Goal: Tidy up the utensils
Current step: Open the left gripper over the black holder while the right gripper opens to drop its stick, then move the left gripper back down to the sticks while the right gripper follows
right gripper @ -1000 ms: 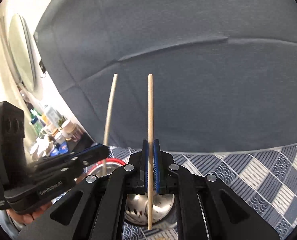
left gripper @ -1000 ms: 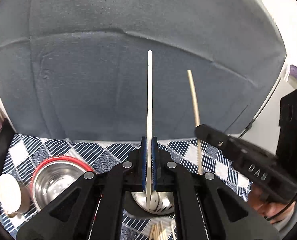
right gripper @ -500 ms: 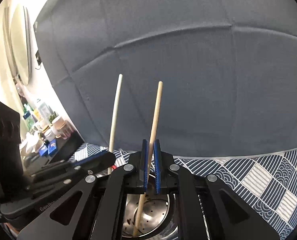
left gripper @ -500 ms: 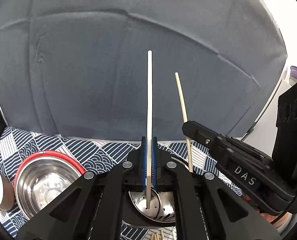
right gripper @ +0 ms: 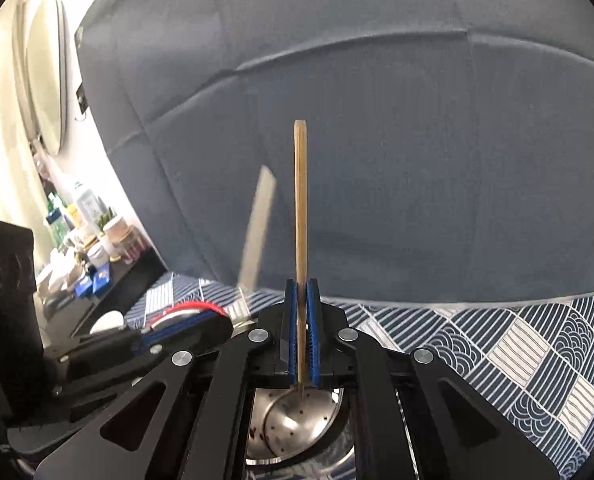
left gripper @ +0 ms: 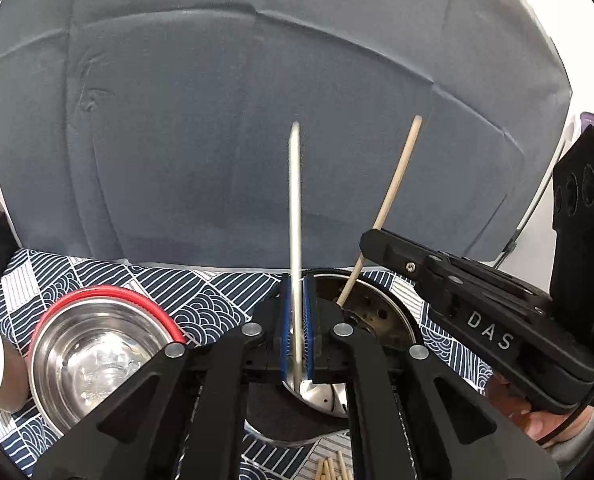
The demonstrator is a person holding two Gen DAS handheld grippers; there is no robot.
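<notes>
Pinching upright utensils — left claw point(left gripper: 297, 334) a spoon point(left gripper: 295, 216), right claw point(right gripper: 301, 340) a chopstick point(right gripper: 300, 208), tips hidden.

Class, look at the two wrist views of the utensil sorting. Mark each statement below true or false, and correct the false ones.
1. The left gripper is shut on a spoon. True.
2. The right gripper is empty. False: it is shut on a chopstick.
3. The chopstick's lower end hangs over a perforated metal holder. True.
4. The red-rimmed bowl holds chopsticks. False: nothing shows inside it.
5. The tablecloth is plain white. False: it has a blue and white pattern.
</notes>
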